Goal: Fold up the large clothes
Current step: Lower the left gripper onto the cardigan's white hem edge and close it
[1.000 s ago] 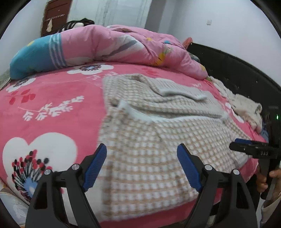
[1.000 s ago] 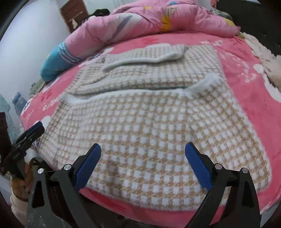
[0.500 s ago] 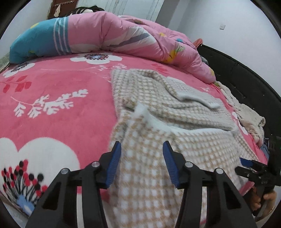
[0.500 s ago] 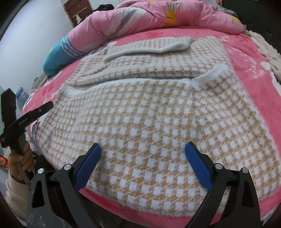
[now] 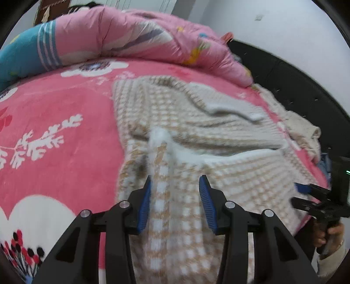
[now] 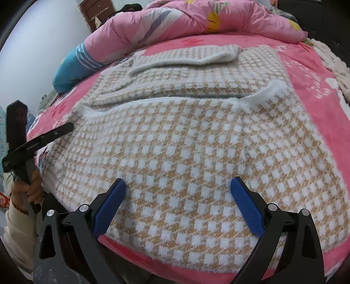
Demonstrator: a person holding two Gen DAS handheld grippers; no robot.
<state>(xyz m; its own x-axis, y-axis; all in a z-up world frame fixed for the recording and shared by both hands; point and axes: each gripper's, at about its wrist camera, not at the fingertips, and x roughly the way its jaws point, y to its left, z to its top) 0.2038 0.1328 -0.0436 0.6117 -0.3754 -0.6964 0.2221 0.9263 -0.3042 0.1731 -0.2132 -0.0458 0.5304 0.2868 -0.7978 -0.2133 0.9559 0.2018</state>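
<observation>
A tan and white checked knit garment (image 6: 196, 135) lies spread on the pink bed, its sleeves folded across its upper part. In the left wrist view the garment (image 5: 229, 174) has its left side edge lifted into a ridge that runs between the fingers of my left gripper (image 5: 175, 196), whose jaws stand partly closed around it. My right gripper (image 6: 178, 196) is open and empty over the garment's near hem. Each gripper also shows in the other's view, the left gripper (image 6: 37, 142) and the right gripper (image 5: 317, 203).
A pink floral blanket (image 5: 54, 131) covers the bed. A rolled pink quilt with a blue end (image 6: 153, 28) lies along the far side. A cream knit item (image 5: 304, 129) sits by the black bed frame (image 5: 295, 83). A brown door (image 6: 96, 11) is behind.
My left gripper has moved onto the garment's left edge and narrowed around it, raising the fabric into a ridge. My right gripper has come closer to the near hem, still open.
</observation>
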